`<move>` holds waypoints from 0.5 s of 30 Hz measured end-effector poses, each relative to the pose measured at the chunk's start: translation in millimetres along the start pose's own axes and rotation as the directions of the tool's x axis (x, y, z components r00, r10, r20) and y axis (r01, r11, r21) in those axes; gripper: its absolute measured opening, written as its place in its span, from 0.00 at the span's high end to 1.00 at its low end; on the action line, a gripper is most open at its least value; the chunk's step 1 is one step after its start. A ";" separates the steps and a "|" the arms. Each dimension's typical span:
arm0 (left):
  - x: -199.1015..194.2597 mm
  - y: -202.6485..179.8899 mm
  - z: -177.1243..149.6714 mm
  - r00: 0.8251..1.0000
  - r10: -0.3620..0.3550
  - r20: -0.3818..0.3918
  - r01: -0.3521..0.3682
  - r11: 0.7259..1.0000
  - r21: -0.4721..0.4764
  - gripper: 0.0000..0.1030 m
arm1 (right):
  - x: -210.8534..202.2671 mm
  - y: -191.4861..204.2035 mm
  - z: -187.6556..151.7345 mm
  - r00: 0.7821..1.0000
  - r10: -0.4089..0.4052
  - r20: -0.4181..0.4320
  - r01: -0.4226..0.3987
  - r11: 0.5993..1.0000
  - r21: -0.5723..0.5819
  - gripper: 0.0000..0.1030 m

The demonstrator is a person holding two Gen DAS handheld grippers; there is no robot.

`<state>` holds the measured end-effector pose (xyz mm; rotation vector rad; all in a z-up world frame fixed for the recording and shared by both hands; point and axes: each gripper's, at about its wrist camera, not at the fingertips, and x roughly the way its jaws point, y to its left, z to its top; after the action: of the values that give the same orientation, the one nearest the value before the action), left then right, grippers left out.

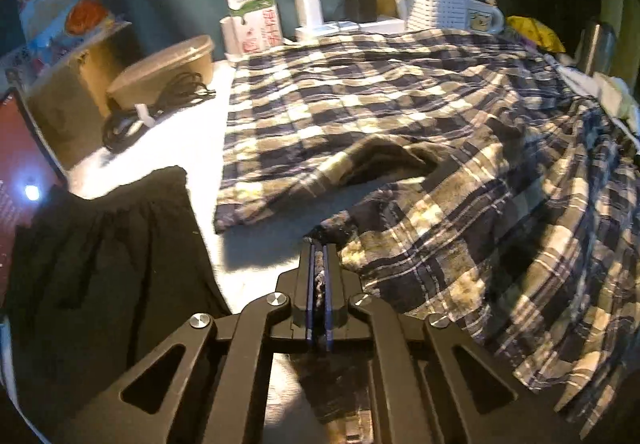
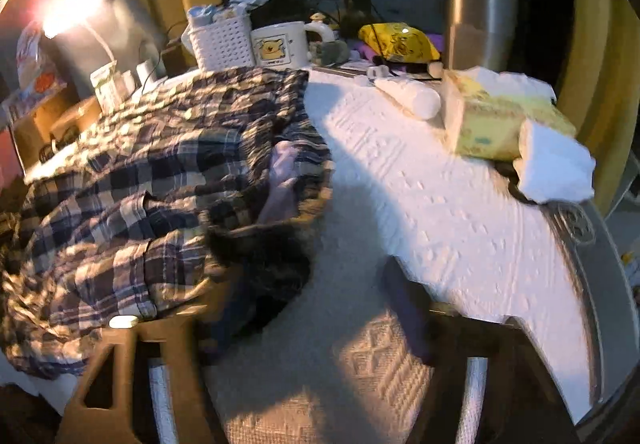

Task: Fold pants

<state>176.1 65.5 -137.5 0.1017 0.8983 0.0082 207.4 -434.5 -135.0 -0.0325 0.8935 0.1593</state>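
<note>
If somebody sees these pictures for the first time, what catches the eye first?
The plaid pants, spread rumpled over the white textured table cover, dominate both views. Near the bottom of the left wrist view, the left gripper is shut on a dark edge of the pants. Behind them, clutter lines the back: a milk carton and a bear mug.

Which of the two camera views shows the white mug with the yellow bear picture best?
The right wrist view shows the mug best: it stands large behind the plaid pants, with the bear picture and handle plain to see. In the left wrist view the same mug is small and far off beside the white basket, its lower part hidden by the pants.
</note>
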 end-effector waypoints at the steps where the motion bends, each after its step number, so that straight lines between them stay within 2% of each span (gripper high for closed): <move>1: -0.2 2.2 2.2 1.000 0.012 0.005 -0.012 1.000 -0.007 0.98 | 0.4 1.0 0.4 1.000 0.018 -0.006 -0.018 1.000 0.003 0.77; 2: -0.5 5.4 4.5 1.000 0.022 0.011 -0.022 1.000 -0.017 0.98 | -0.3 1.5 0.4 1.000 0.024 -0.008 -0.024 1.000 0.009 0.86; 3: -2.7 10.5 6.8 0.999 0.028 0.017 -0.027 0.999 -0.026 0.98 | -1.7 3.3 0.6 1.000 0.008 -0.006 -0.008 1.000 0.003 0.87; 5: -6.3 20.6 13.1 0.998 0.042 0.036 -0.041 0.998 -0.040 0.98 | -8.7 6.7 1.1 1.000 -0.010 0.008 0.010 1.000 0.002 1.00; 11: -7.6 32.0 35.7 0.996 0.053 0.076 -0.051 0.998 -0.026 0.98 | -43.8 1.6 9.0 0.997 -0.044 0.063 0.040 0.996 0.074 1.00; 15: 8.3 35.2 47.2 0.998 0.025 0.054 -0.023 0.999 -0.024 0.97 | -47.8 -0.6 1.8 0.995 -0.097 0.038 0.093 0.992 0.084 1.00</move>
<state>219.4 96.9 -111.5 0.0901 0.8427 0.0382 179.5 -440.9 -96.7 0.0045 0.8542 0.0343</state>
